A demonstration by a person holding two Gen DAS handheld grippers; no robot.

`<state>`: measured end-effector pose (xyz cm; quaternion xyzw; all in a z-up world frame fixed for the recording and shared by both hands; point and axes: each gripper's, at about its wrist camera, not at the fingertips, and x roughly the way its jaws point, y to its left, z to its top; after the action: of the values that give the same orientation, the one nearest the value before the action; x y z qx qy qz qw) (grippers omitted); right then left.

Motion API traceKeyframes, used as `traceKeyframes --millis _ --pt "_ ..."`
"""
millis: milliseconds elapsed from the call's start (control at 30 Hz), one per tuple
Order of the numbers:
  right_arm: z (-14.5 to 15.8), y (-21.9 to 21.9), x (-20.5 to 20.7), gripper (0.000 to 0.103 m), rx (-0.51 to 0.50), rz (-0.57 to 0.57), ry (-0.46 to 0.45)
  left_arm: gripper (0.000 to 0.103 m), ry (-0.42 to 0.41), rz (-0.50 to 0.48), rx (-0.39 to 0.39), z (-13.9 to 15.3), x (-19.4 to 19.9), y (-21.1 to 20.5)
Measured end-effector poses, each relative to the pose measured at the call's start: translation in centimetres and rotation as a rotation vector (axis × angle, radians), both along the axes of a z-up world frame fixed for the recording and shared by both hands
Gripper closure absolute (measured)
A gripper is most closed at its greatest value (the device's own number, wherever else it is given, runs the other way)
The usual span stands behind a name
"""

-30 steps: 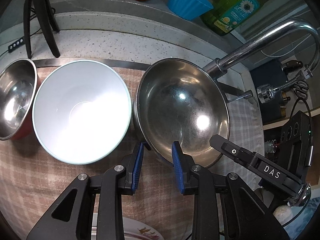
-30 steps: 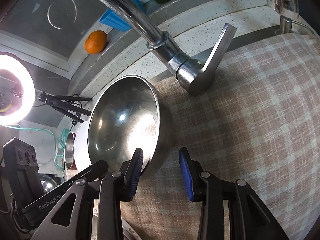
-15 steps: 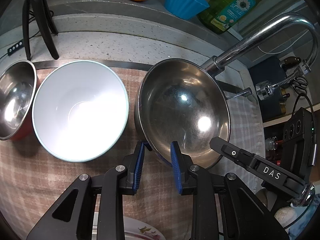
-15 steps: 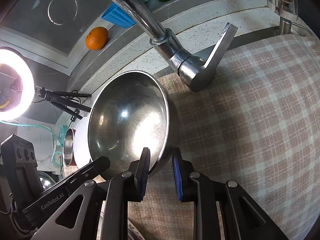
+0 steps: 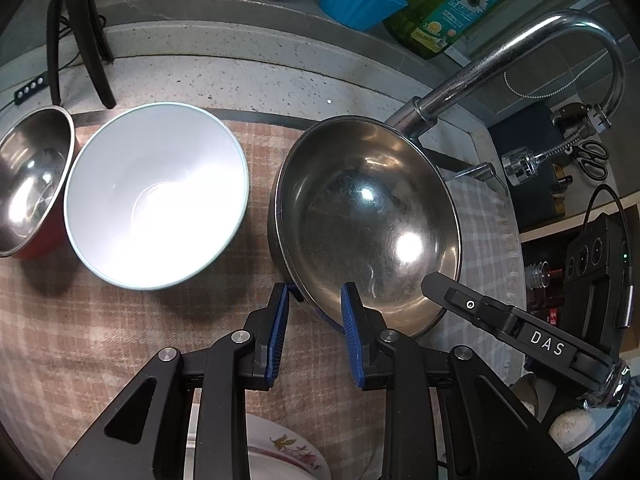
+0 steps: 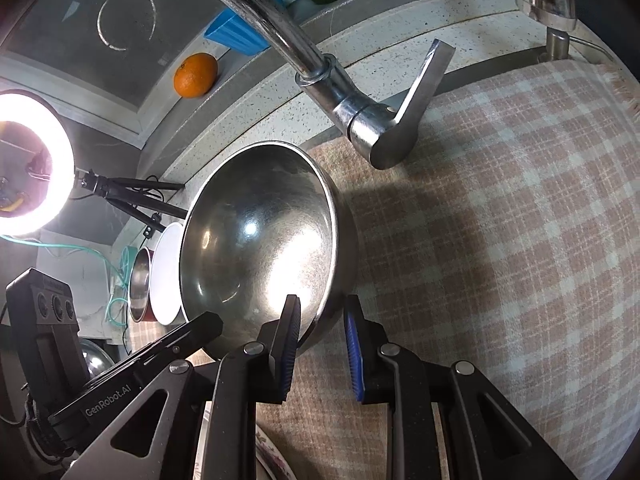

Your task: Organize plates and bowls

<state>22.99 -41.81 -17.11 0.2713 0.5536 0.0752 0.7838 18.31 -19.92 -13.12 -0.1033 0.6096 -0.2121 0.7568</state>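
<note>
both pairs of jaws are narrowed onto one large stainless steel bowl (image 5: 368, 220): left gripper (image 5: 314, 320) straddles its near rim, one pad inside, one outside; right gripper (image 6: 322, 332) clamps the rim likewise on the opposite side. three bowls stand in a row on the checked beige cloth (image 6: 500, 240) over the counter: the steel bowl, a white ceramic bowl (image 5: 156, 196) beside it, and a smaller red-sided steel bowl (image 5: 32, 180) at the far left. one floral plate (image 5: 280, 452) shows at the lower edge.
</note>
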Motion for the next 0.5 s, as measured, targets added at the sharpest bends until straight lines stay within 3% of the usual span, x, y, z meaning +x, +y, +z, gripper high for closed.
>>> traceKeyframes --millis 500 --pt "0.1 0.0 -3.3 0.084 0.003 0.000 0.002 0.078 0.003 -0.035 -0.003 0.3 -2.2 0.0"
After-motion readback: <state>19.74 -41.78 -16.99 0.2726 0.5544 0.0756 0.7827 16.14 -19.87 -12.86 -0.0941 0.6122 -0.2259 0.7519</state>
